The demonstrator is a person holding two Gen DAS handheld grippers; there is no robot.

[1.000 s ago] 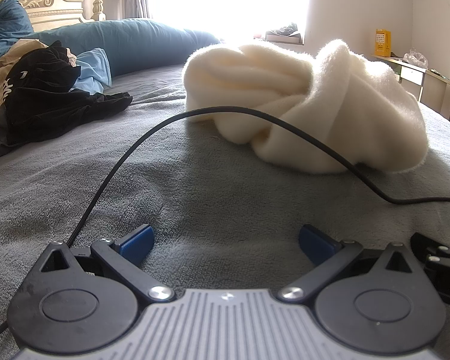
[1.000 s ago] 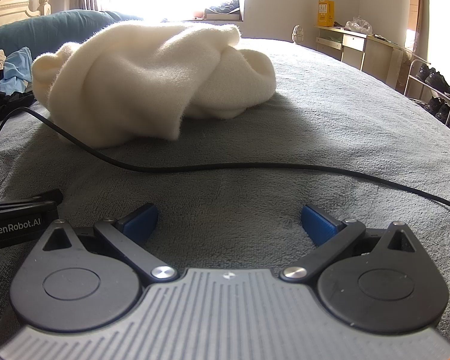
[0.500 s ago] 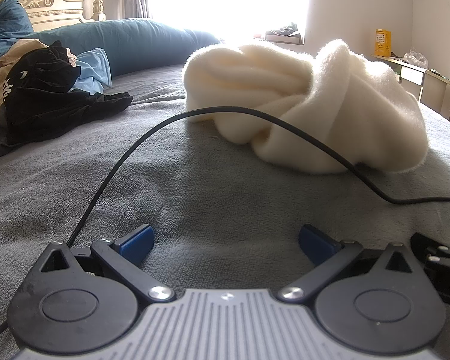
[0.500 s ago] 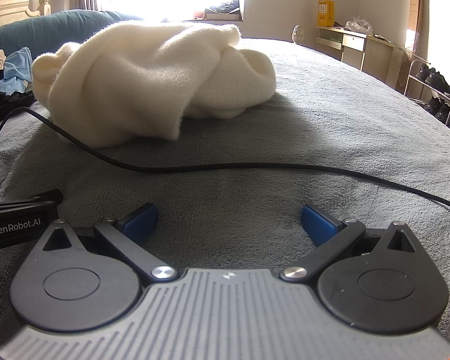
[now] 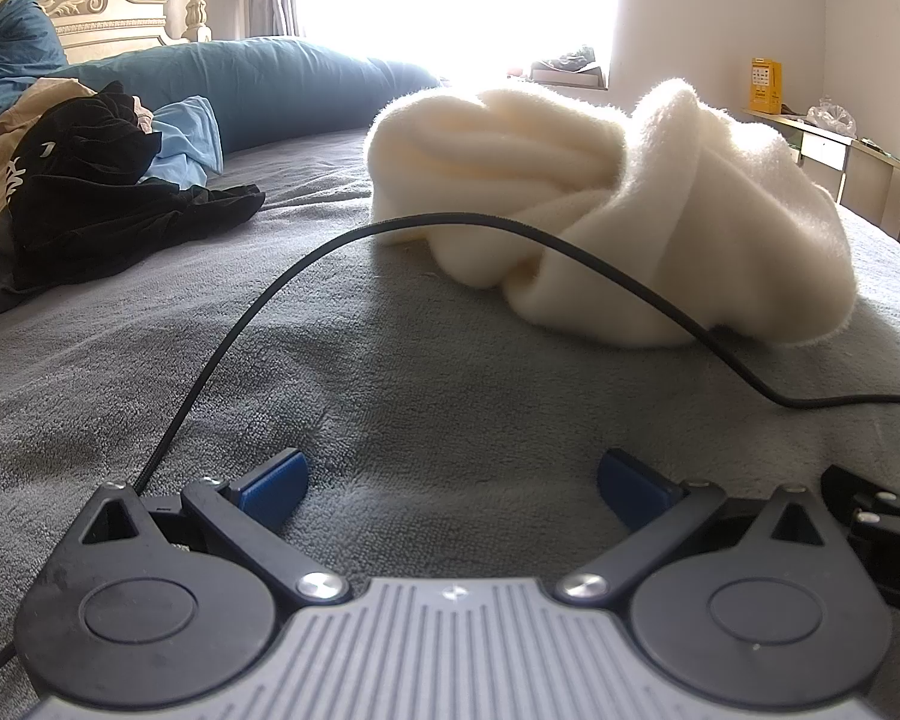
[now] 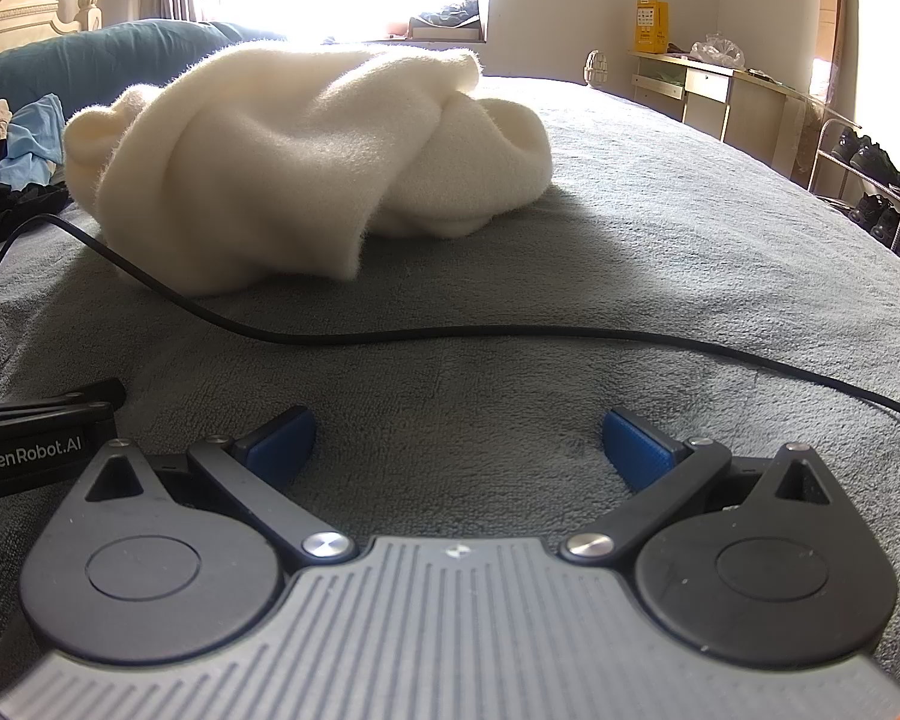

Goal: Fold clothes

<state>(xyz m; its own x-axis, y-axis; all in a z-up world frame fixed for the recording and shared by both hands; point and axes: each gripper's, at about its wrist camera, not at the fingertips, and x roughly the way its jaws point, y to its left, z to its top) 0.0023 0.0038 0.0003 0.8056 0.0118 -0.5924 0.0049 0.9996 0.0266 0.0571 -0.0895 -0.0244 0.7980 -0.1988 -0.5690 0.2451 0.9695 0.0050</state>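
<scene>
**Fold clothes — start state, nothing folded yet**

Left tool (image 5: pixel 453 483): blue pads spread wide, nothing between them, resting low on the grey bed cover (image 5: pixel 390 396). Right tool (image 6: pixel 459 444): also spread, empty, low over the same cover. The two sit side by side; the edge of each shows in the other's view.

A black cable (image 5: pixel 258 306) arcs up from the left tool, crosses in front of the garment and runs along the cover to the right; the right wrist view shows it lying across the cover (image 6: pixel 450 333) between tool and garment.

Task item: a cream fleece garment (image 5: pixel 618 210), bunched and twisted into a heap on the bed, ahead of both tools and apart from them. In the right wrist view it (image 6: pixel 306 162) sits ahead and to the left. No edge, sleeve or collar can be told apart.

Further left, a pile of dark and light blue clothes (image 5: pixel 102 180) lies near a long blue bolster (image 5: pixel 306 90), also unfolded.

Progress, judged: none done. Left to do: pick out an edge, spread the garment flat, fold; then probably the pile.

Containers: no basket or bin is visible.
</scene>
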